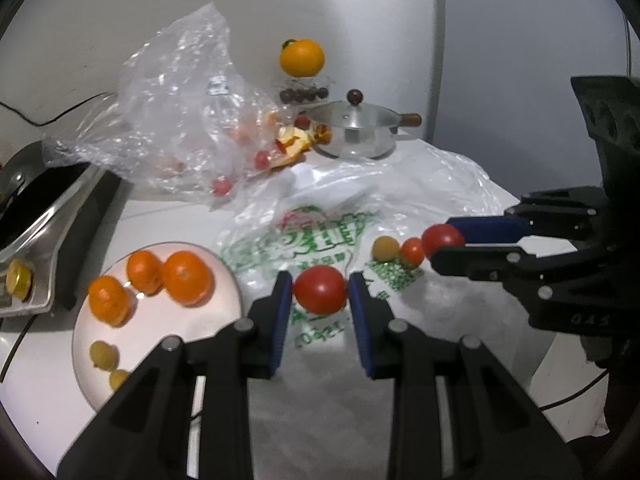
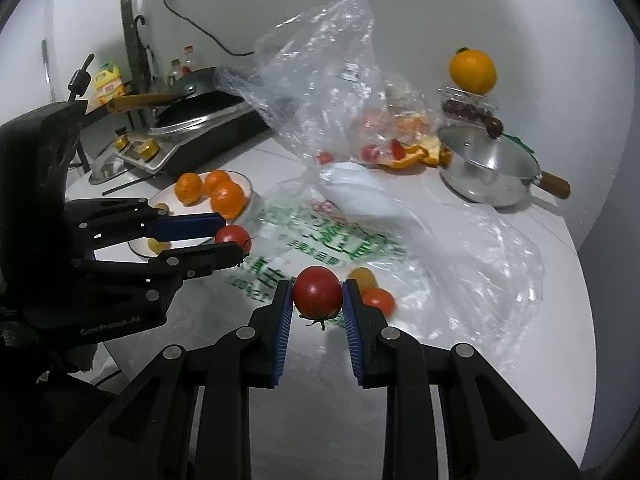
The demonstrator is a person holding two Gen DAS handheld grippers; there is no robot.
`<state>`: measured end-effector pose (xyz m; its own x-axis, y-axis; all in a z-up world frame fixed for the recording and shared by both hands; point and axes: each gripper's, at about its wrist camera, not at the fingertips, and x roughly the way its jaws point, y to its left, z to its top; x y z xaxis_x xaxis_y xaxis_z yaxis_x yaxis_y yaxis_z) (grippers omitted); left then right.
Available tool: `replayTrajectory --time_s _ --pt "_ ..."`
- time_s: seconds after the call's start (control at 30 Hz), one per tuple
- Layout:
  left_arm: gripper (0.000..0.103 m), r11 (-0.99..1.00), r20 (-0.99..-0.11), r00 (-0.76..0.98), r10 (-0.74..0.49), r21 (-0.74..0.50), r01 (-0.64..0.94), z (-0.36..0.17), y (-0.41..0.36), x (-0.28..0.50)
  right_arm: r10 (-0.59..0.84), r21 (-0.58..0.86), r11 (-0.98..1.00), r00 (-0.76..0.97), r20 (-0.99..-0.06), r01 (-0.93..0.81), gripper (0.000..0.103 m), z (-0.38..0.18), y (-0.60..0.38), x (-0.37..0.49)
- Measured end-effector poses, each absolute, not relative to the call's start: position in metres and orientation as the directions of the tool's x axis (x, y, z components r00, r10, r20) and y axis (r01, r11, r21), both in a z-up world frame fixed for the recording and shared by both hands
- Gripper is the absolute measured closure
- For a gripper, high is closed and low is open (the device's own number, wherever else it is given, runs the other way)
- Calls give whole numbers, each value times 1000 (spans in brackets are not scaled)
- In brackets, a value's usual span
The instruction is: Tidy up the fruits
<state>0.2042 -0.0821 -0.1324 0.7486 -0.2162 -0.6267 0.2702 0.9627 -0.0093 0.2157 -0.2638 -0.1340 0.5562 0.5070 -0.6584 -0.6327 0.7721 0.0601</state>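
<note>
progress: mid | plate [image 1: 224, 280] far left: 3 oranges, 2 small yellow fruits | left hand-held gripper [image 1: 320, 294] clamped on tomato [image 1: 320, 290] | right hand-held gripper [image 2: 316, 296] clamped on second tomato [image 2: 317, 291] | left: 2 small fruits [image 1: 398, 249] on printed bag [image 1: 320, 236], more in clear bag [image 1: 180, 112]

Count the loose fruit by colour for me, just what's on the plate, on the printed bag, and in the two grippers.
Orange: 4, three on the plate, one on the printed bag
Yellow: 3
Red: 2, left gripper, right gripper
Total: 9

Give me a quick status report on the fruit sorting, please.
Left gripper shut on a red tomato. Right gripper shut on another tomato. Plate holds oranges. Nothing in the way.
</note>
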Motion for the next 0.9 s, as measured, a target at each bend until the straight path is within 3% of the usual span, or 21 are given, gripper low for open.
replayTrajectory --time_s 0.57,0.9 --pt "73 991 -616 781 -101 6 133 -136 -1 190 537 44 713 504 -676 -700 76 -133 -187 210" --pt "73 973 -627 755 -191 -20 230 -138 -27 189 477 40 774 539 -694 -632 76 -141 -211 219"
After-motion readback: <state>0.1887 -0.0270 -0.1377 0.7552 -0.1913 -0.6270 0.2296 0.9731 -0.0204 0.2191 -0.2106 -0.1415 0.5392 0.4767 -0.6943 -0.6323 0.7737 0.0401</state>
